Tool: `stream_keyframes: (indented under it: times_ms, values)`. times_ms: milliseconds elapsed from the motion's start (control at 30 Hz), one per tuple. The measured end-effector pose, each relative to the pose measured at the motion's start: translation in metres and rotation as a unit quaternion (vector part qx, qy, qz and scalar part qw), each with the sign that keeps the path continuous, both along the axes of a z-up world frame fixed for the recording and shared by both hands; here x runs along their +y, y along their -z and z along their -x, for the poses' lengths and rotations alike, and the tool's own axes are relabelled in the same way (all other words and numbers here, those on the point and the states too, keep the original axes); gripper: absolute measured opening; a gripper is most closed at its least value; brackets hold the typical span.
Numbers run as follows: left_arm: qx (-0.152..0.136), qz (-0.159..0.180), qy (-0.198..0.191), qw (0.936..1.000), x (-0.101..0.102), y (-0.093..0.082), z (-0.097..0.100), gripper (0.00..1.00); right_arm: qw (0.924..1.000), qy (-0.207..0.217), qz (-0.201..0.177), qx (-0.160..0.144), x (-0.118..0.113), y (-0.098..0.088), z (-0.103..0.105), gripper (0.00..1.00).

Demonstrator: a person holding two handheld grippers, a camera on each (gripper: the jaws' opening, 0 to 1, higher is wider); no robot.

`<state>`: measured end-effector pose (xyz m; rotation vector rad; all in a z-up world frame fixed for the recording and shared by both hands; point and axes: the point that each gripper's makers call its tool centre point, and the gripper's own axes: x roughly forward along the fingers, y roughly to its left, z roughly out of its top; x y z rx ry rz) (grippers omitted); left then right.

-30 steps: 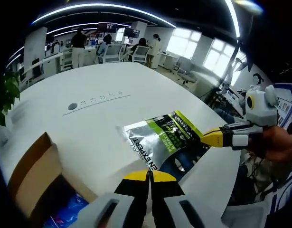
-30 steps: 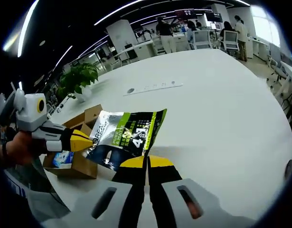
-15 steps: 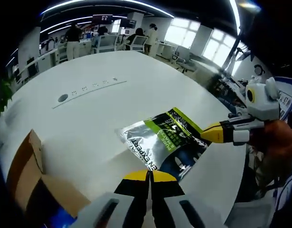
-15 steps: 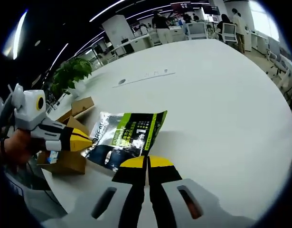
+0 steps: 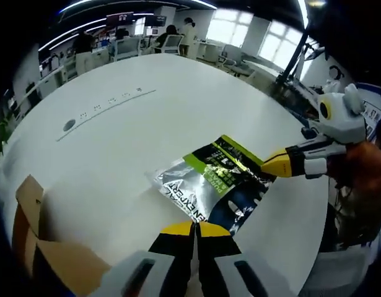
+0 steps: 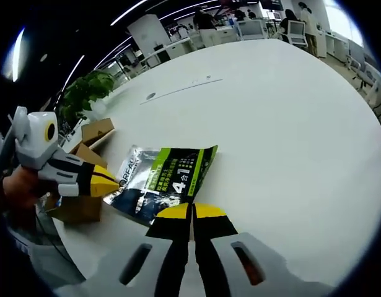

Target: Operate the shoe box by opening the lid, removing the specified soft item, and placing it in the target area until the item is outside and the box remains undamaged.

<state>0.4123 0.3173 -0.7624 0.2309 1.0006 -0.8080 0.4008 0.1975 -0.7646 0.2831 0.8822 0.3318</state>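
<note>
Gripping opposite edges, the left gripper (image 5: 194, 230) and right gripper (image 6: 191, 213) are both clenching the shiny silver, green and black foil pouch (image 5: 212, 184) above the white table (image 5: 116, 142), outside the brown cardboard shoe box (image 6: 85, 167).

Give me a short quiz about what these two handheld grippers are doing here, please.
1. True or false: the silver, green and black foil pouch lies inside the brown cardboard box.
2. What pinches the pouch's edges? A) one gripper alone B) the left gripper and the right gripper C) a bare hand
3. Fill in: the pouch is over a large white ____.

Key: 1 false; 2 B; 3 table.
</note>
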Motion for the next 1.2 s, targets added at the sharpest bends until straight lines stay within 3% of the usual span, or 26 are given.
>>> stream_keyframes:
  times_ms: [467,867,1200]
  values:
    - [0.024,-0.078,0.047,0.9956,0.006,0.020,0.012,0.04,0.9999,0.006,0.004,0.009,-0.003,0.014,0.001,0.01]
    - [0.023,-0.088,0.045,0.9948,0.011,0.014,0.015,0.08,0.9996,0.018,0.020,0.011,-0.013,0.010,0.005,0.05]
    - [-0.008,-0.049,0.013,0.9987,0.022,-0.020,0.004,0.12,0.9995,0.005,0.029,-0.012,-0.008,-0.018,-0.001,0.07]
